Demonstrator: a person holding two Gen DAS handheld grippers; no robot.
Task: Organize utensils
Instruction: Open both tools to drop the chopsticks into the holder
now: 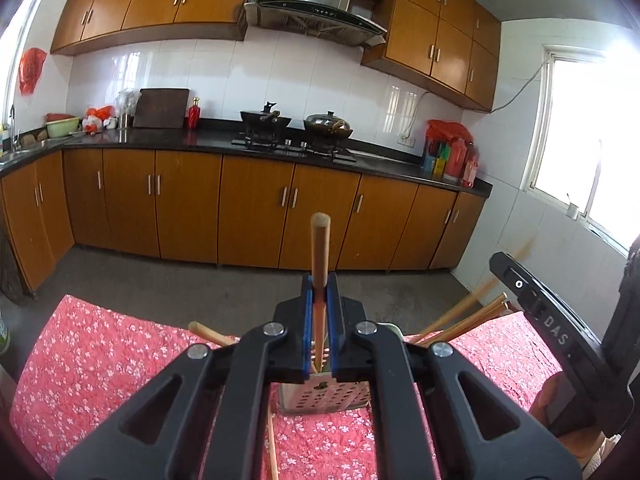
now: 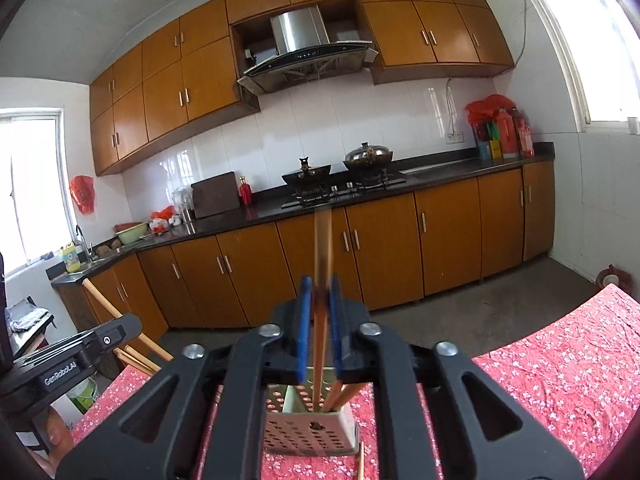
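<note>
Left gripper [image 1: 320,296] clamped tight on one upright wooden chopstick [image 1: 320,248], directly above the perforated utensil holder [image 1: 326,398] on the red floral tablecloth [image 1: 100,360]. Right gripper [image 2: 319,300] slightly parted around a blurred chopstick [image 2: 322,240], also over that holder [image 2: 310,430]; firm pad contact impossible to tell. More chopsticks [image 2: 340,396] leaning inside the holder.

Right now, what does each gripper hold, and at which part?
The left gripper pinches one wooden chopstick at mid-length. The right gripper has another chopstick between its jaws, also mid-length; the blur hides whether they press.
</note>
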